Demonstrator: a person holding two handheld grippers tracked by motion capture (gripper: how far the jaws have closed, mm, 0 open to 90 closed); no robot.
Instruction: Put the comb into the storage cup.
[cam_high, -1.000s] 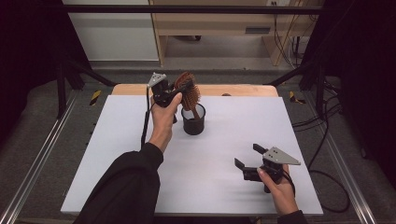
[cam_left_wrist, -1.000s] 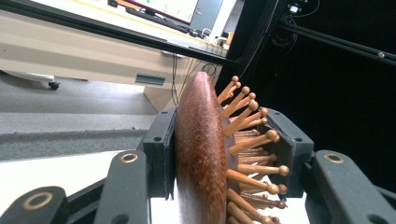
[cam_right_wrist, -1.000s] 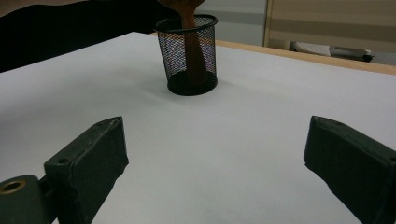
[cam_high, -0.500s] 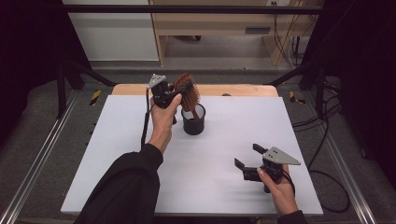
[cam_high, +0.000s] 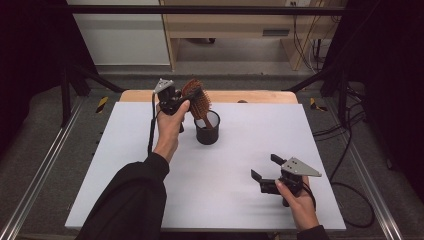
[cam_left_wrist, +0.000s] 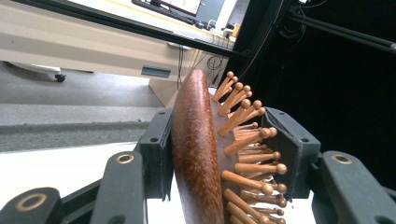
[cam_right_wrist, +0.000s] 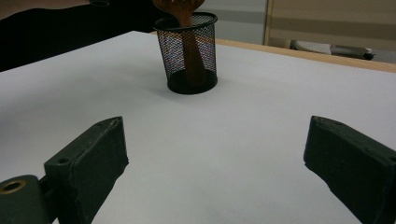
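High view looks down and forward over the whole table (cam_high: 240, 200); left gripper view sits tight against the hairbrush (cam_left_wrist: 201, 154) head, facing the room's far side; right gripper view skims low across the table toward the mesh cup (cam_right_wrist: 189, 51), also in high view.

A lab recording bay: white table (cam_high: 125, 190) framed by aluminium rails (cam_high: 35, 175), black curtains (cam_high: 385, 75), loose cables (cam_high: 350, 165).

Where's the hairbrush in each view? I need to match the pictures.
High view: hairbrush upper centre-left, head above the mesh cup.
Left gripper view: head fills the centre, between the jaws.
Right gripper view: handle stands inside the cup, top centre.
Shared landmark: the white table.
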